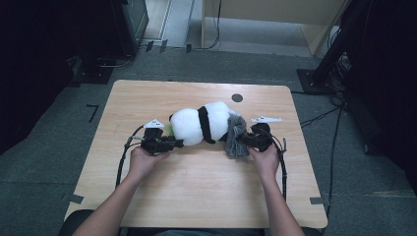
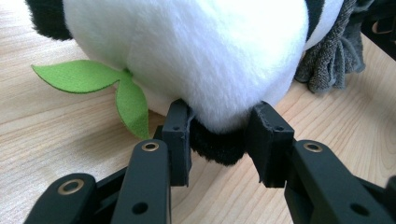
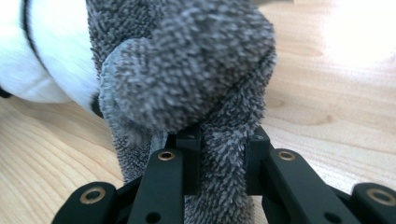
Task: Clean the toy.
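left claw (image 2: 218, 140) pinches the sideways-lying plush panda (image 1: 201, 124); right claw (image 3: 223, 161) pinches its grey towel (image 3: 187, 79).

We've got a light wood table (image 1: 196, 187) with a small dark round hole (image 1: 237, 97) near the far edge. On it lies a plush panda (image 1: 201, 125), right between the two grippers, with a green felt leaf (image 2: 88, 79) flat on the wood and a grey towel (image 1: 237, 137) bunched against its right end.

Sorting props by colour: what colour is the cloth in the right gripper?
Grey cloth, clearest in the right gripper view.
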`<act>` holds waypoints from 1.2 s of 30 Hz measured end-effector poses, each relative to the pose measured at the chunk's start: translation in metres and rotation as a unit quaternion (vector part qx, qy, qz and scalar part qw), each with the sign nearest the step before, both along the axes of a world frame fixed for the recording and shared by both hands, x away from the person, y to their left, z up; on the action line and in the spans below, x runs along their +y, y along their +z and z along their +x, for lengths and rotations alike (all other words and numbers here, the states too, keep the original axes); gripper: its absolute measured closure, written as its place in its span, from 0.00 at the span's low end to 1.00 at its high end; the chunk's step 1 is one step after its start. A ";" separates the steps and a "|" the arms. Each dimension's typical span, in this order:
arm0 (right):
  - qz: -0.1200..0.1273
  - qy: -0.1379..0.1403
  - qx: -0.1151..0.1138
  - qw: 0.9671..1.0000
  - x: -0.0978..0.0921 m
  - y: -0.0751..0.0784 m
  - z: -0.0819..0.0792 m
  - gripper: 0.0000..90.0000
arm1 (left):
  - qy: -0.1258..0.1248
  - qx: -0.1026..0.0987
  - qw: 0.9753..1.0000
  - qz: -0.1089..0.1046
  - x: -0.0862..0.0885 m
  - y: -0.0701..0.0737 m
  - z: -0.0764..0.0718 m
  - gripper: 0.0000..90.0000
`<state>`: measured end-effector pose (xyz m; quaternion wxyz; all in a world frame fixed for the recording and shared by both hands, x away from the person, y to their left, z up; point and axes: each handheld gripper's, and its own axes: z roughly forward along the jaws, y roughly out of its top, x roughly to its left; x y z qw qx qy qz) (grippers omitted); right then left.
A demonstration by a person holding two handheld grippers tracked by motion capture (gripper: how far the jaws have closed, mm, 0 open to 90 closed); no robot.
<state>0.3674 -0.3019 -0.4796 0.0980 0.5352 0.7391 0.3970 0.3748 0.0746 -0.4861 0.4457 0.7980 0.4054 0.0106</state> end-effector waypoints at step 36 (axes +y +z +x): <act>-0.053 -0.085 0.059 0.993 -0.076 -0.006 0.005 0.80 | -0.001 -0.009 1.000 0.006 0.000 0.000 0.000 0.68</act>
